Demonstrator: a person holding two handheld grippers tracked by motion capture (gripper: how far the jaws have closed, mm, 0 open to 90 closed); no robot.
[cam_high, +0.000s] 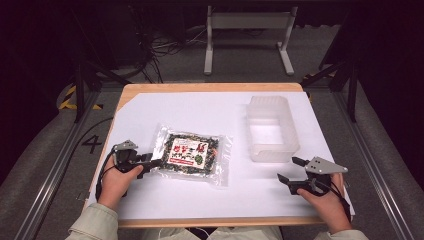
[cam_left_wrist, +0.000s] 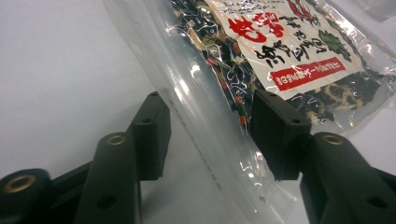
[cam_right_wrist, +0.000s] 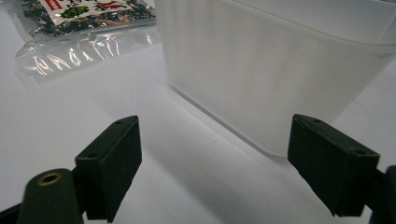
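Your left tongs (cam_high: 151, 163) sit at about 8 o'clock on the bench (cam_high: 165, 105), with their jaws apart and straddling the clear sealed edge of the packet (cam_high: 192, 155). In the left gripper view, one jaw lies on the white sheet beside the packet (cam_left_wrist: 280, 60) and the other rests over the clear plastic near the dark contents; a gap shows on both sides, so nothing is clamped.

The packet lies flat near the middle of the bench, slightly toward 9 o'clock. It is a clear bag of dark dried bits with a white label printed in red and green.

Your right tongs (cam_high: 289, 170) are at about 4 o'clock, jaws wide apart and holding nothing. They point toward the near end of the tub (cam_high: 272, 127), just short of it. In the right gripper view, the frosted wall of the tub (cam_right_wrist: 280, 70) stands ahead of the open jaws, and a corner of the packet (cam_right_wrist: 84, 28) shows at 11 o'clock.

The tub is translucent, open at the top, and stands at about 2 o'clock, well apart from the packet.
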